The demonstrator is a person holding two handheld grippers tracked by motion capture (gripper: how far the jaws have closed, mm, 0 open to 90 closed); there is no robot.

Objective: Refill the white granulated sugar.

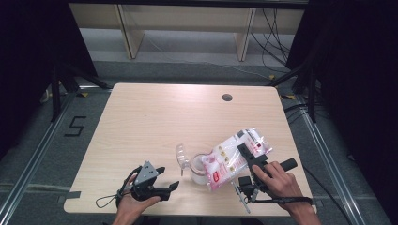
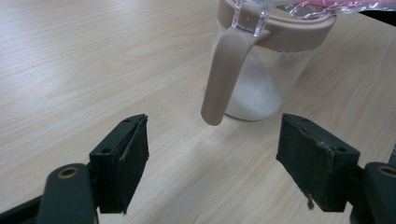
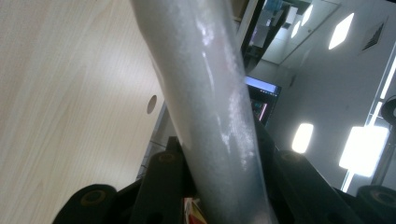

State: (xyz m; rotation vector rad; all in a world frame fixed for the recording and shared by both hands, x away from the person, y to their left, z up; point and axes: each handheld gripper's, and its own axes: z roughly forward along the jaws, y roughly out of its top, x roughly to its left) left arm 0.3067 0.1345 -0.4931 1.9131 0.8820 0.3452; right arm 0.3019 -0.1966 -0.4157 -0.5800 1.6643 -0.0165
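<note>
The bag [image 1: 234,157] is tipped over the jar [image 1: 201,168], near the front of the table [image 1: 155,112]. I hold it slanted so its low end sits at the jar's mouth and the white stuff can slide down into it. In the left tool view I can see some white powder already lying at the bottom of the jar, so I think the pour is partly done.

My right tool [image 1: 249,158] is clamped on the bag. In the right tool view the bag [image 3: 210,107] runs up between the two black jaws, squeezed tight, which keeps it from slipping while it leans.

The jar's clear lid [image 1: 182,157] stands flipped open on the left side, out of the way of the bag. Its handle [image 2: 224,77] hangs down toward me.

My left tool [image 1: 165,180] rests on the table just left of the jar, jaws wide apart and holding nothing. It waits close by so I can grab the jar if it starts to tip.
</note>
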